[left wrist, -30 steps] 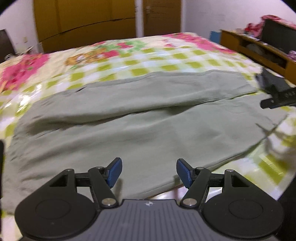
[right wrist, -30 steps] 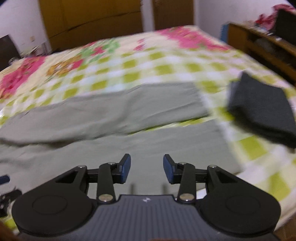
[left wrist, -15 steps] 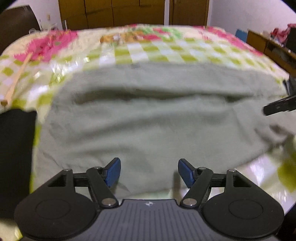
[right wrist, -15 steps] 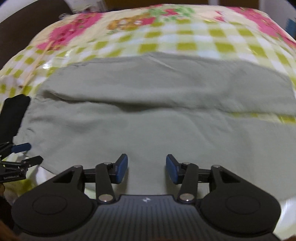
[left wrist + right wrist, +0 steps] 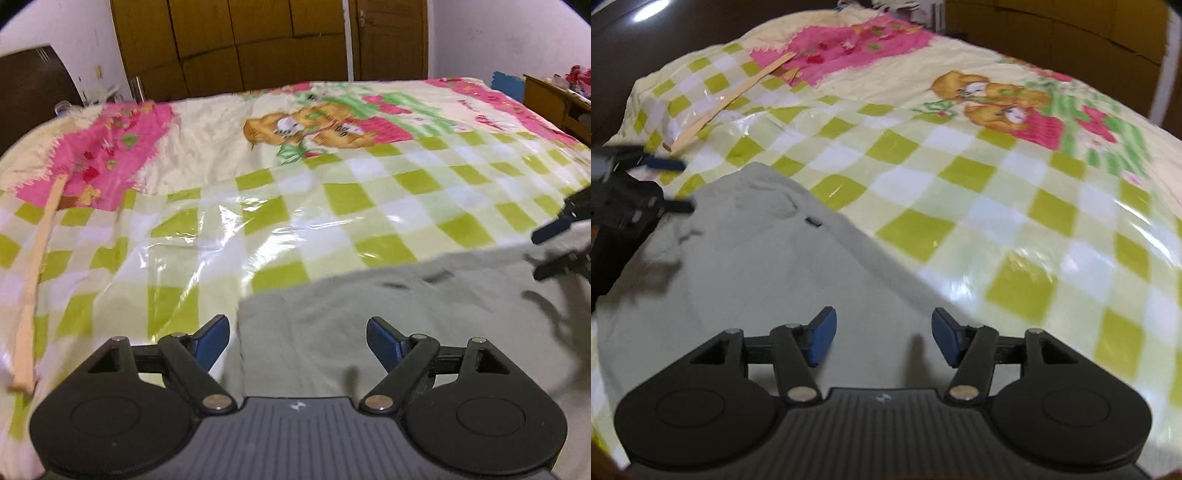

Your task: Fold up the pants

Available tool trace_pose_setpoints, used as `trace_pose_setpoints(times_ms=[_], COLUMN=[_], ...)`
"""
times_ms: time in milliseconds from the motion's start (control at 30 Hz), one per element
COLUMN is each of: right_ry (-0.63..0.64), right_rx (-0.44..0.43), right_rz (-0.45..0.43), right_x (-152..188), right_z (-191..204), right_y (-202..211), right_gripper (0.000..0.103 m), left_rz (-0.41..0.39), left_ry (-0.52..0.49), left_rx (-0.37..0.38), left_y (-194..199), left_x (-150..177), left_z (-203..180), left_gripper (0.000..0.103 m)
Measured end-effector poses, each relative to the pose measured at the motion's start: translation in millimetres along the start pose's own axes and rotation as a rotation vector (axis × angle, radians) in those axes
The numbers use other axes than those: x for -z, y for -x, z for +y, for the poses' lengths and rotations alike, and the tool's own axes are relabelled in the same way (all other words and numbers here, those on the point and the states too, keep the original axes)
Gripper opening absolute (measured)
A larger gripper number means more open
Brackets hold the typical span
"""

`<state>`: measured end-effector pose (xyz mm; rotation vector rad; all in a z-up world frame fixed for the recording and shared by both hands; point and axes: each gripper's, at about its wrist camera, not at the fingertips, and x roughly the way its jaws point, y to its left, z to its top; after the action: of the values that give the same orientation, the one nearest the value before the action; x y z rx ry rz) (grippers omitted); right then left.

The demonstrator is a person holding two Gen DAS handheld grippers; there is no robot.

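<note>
1. A long pale wooden stick (image 5: 35, 280) lies near the left edge of the bed (image 5: 332, 206), on its glossy green-and-white checked cover with pink cartoon print.
2. The left gripper (image 5: 297, 338) hangs over the left end of the pants; its blue-padded jaws are opening, nothing between them.
3. The soft grey-green cotton pants (image 5: 388, 314) lie flat along the near edge of the bed. They look light and limp, likely to sag and slide on the slick cover, so best pinched at an end's corners.
4. The right gripper (image 5: 882, 334), above the pants further right, is also opening, empty.
</note>
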<state>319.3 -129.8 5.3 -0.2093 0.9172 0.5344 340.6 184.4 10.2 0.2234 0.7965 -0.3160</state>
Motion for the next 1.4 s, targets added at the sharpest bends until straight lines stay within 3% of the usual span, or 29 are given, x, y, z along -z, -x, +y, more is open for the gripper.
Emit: trace_pose_setpoints(times_ms=[167, 267, 333, 367, 400, 467, 533, 600, 633, 733, 900, 967, 1033, 1100, 1200, 1333, 1367, 1400], right_ry=[0.056, 0.049, 0.06, 0.062, 0.067, 0.083, 0.085, 0.076, 0.069, 0.062, 0.078, 0.093, 0.073, 0.082, 0.125, 0.125, 0.112, 0.111], right_rx=[-0.021, -0.044, -0.05, -0.051, -0.049, -0.049, -0.044, -0.04, -0.036, -0.023, -0.046, -0.041, -0.055, -0.076, -0.088, -0.09, -0.097, -0.099], right_rz=[0.049, 0.076, 0.075, 0.076, 0.079, 0.085, 0.091, 0.09, 0.089, 0.069, 0.029, 0.03, 0.034, 0.037, 0.053, 0.053, 0.057, 0.056], right_x=[-10.8, -8.5, -7.4, -7.4, -8.2, -9.5, -12.4, -16.1, -17.8, -21.7, -27.5, -31.4, -34.9, -37.2, -39.9, -45.0, -45.4, -45.0], right_z=[-11.6, -15.7, -14.9, -14.2, -13.1, -10.6, -8.5, -7.2, -6.9, -5.3, 2.6, 4.0, 1.3, 0.6, 3.5, 2.0, 1.0, 1.4], right_y=[-35.6, -48.3, -49.7, -49.3, -49.6, -49.3, -49.7, -49.5, -49.1, -43.7, -24.9, -28.5, -37.1, -47.4, -62.3, -76.6, -78.3, -78.4], right_gripper=[0.059, 0.064, 0.066, 0.066, 0.063, 0.053, 0.031, 0.014, 0.005, 0.002, 0.003, 0.011, 0.034, 0.045, 0.052, 0.052, 0.05, 0.035], left_rz=[0.14, 0.159, 0.148, 0.146, 0.142, 0.133, 0.121, 0.104, 0.093, 0.048, -0.024, -0.027, -0.029, -0.042, -0.08, -0.102, -0.101, -0.101], left_ry=[0.015, 0.037, 0.071, 0.079, 0.086, 0.089, 0.073, 0.068, 0.067, 0.085, 0.106, 0.096, 0.085, 0.078, 0.107, 0.129, 0.132, 0.135], left_rx=[0.038, 0.021, 0.011, -0.001, 0.007, 0.001, -0.017, -0.027, -0.03, -0.015, 0.037, 0.046, 0.053, 0.056, 0.083, 0.098, 0.098, 0.094], left_y=[-55.4, -69.2, -69.4, -69.0, -68.4, -65.7, -63.1, -57.5, -54.2, -37.3, -5.9, -2.5, 0.0, 6.0, 21.1, 37.6, 39.7, 41.0], left_x=[-6.0, -1.2, -1.2, -1.4, -1.6, -2.4, -3.9, -4.9, -5.8, -8.8, -15.5, -15.6, -15.4, -15.4, -13.4, -6.6, -5.1, -4.0], left_z=[13.2, 14.4, 19.8, 22.1, 24.0, 24.9, 21.7, 19.1, 18.7, 21.1, 26.1, 23.7, 21.6, 21.2, 26.7, 30.6, 31.0, 32.2], left_gripper=[0.093, 0.094, 0.09, 0.078, 0.063, 0.051, 0.046, 0.034, 0.033, 0.032, 0.032, 0.032, 0.031, 0.031, 0.031, 0.029, 0.026, 0.025])
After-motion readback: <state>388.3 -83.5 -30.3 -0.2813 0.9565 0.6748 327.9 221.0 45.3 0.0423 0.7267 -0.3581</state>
